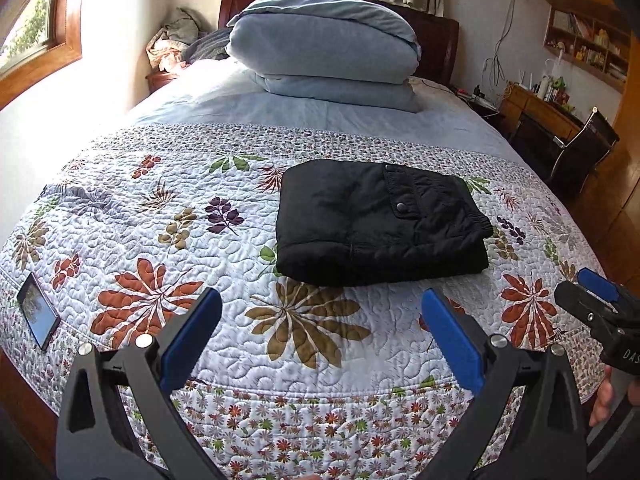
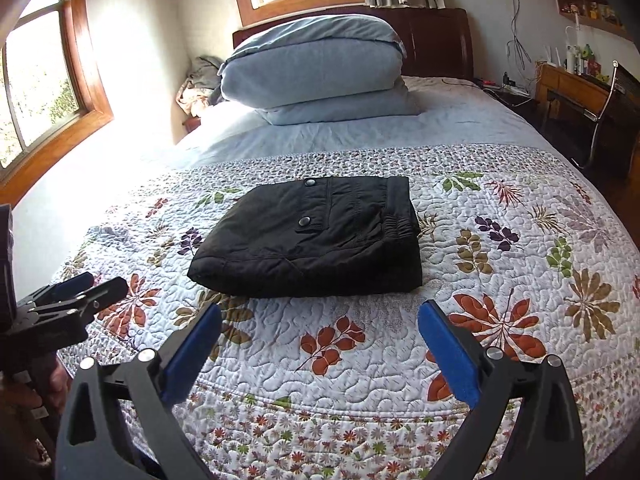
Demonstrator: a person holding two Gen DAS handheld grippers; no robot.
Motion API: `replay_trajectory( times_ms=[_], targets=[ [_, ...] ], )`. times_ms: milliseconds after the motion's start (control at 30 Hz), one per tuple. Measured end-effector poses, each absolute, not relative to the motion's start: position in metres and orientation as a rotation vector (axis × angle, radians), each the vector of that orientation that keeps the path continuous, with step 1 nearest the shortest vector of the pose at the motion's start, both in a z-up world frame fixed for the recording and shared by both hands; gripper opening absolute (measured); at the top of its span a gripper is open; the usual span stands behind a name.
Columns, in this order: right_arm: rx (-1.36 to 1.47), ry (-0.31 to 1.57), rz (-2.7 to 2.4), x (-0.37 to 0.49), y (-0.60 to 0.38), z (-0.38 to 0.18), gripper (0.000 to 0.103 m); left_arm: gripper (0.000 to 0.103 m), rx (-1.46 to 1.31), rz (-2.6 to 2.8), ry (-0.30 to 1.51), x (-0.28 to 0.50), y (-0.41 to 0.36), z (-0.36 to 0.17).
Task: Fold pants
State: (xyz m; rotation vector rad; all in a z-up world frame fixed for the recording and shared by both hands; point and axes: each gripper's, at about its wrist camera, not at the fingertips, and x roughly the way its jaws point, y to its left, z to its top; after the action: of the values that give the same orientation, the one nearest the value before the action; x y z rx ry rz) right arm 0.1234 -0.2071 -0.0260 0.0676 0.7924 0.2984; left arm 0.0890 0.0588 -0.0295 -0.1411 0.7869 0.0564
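Sunlight came through the wooden windows onto the bed [image 1: 168, 200], which was covered with a flowered quilt, and a folded blue duvet [image 1: 324, 48] lay at the far end. Near the middle of the quilt lay the black pants [image 1: 376, 224], already folded into a thick, neat packet with the pocket flap and its snap on top; the folding seemed finished, with nothing left except perhaps smoothing. Left gripper [image 1: 320, 336] and right gripper [image 2: 320, 344] hovered on the near side, both spread wide and holding nothing.
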Motion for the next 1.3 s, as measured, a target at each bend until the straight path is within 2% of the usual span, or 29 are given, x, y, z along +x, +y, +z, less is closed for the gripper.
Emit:
replay_trajectory(
  times_ms=[733, 1300],
  targets=[
    [0.006, 0.859, 0.255, 0.129, -0.200, -0.041, 0.099, 0.100, -0.097, 0.083, 0.846, 0.095, 0.058, -0.053],
    [-0.008, 0.853, 0.267, 0.132, -0.195, -0.037, 0.099, 0.100, -0.098, 0.071, 0.815, 0.101, 0.056, -0.039]
  ],
)
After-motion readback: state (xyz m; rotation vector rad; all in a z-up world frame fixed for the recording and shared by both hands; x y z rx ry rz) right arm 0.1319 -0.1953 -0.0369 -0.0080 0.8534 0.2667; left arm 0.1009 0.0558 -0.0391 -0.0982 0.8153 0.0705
